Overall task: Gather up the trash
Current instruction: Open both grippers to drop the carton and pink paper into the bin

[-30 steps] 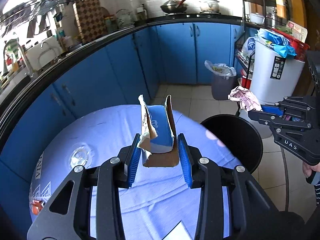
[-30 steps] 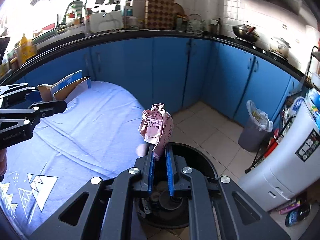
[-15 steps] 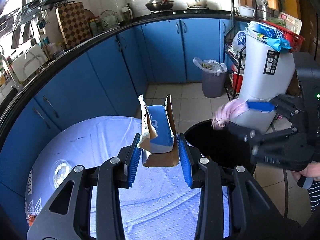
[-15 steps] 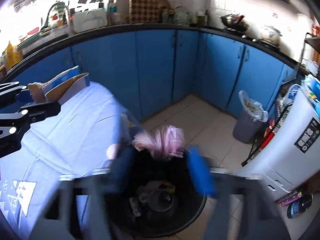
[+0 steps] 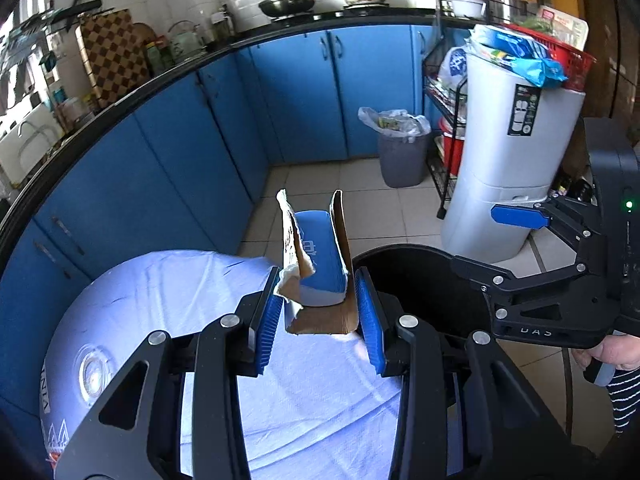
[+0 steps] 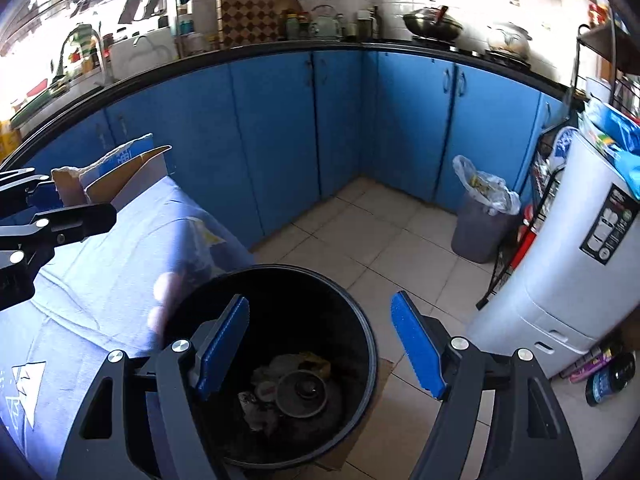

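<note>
My left gripper (image 5: 320, 312) is shut on a torn blue and brown cardboard box (image 5: 318, 264), held above the table's right edge beside the black trash bin (image 5: 424, 264). The box also shows at the left of the right wrist view (image 6: 116, 172). My right gripper (image 6: 320, 340) is open and empty, directly above the black bin (image 6: 360, 320). Crumpled trash and a round lid (image 6: 300, 390) lie at the bin's bottom. A pink blur (image 6: 166, 296) shows at the bin's left rim. My right gripper is also at the right of the left wrist view (image 5: 520, 240).
A round table with a light blue cloth (image 5: 160, 300) carries a glass dish (image 5: 92, 372). Blue cabinets (image 6: 280, 140) line the walls. A grey lined bin (image 5: 402, 148), a white appliance (image 5: 516, 160) and a wire rack (image 5: 444, 100) stand on the tiled floor.
My right gripper opened over the black bin and let go of the crumpled pink paper, which is gone from its jaws. My left gripper moved right toward the bin, still holding the box.
</note>
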Tool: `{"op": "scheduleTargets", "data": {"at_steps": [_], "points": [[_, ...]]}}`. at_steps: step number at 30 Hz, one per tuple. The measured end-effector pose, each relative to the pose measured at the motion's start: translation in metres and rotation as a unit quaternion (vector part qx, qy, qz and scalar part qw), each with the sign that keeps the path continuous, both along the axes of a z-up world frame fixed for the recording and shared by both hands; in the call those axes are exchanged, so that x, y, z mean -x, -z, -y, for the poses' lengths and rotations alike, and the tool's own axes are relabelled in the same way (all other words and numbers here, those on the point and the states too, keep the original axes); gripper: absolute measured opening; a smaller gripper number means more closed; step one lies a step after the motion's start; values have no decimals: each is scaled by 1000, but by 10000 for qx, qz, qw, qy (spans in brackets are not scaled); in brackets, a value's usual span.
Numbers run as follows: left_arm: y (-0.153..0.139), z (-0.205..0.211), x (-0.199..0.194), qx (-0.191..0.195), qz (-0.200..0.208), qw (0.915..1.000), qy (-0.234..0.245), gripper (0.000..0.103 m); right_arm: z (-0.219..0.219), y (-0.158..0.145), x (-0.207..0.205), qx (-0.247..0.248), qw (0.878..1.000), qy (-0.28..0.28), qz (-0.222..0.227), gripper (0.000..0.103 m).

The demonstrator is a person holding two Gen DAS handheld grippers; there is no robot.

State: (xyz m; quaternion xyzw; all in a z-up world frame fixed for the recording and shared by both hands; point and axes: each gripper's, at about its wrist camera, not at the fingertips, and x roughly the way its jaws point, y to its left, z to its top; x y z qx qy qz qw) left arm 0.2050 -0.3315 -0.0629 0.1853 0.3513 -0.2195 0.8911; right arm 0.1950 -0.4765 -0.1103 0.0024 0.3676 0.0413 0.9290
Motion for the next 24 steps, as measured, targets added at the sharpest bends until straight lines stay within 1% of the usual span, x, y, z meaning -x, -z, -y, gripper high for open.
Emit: {"op": "scheduleTargets", "data": {"at_steps": [8,9,10,11,12,14,16,21,24], "points": [[-1,29,-6,-33,-4,9998,208,40,19,10,0,-115,9998,168,-90,72],[0,31,-7,-35,-8,9998,212,42,21,11,0,-124,9997,179,-96,72],[0,33,-8,-39,-17,9998,210,49,21,12,0,-123,9997,183,-98,72],[0,34,-9,-28,-2,9998,180,68,22,12,0,-118,9997,190,-97,72],[0,34,-9,2,33,9999,158,80,23,12,0,-118,9997,197,-94,72],[-2,34,-8,38,108,9998,174,81,25,13,1,-138,9997,203,-88,72],[0,36,-10,-35,116,9998,169,81,25,13,0,-159,9996,204,-88,72],[6,34,-14,-48,-8,9999,98,86,24,14,0,-189,9996,181,-78,72],[6,32,-13,-44,-27,9999,100,87,22,12,0,-183,9997,164,-65,72]]}}
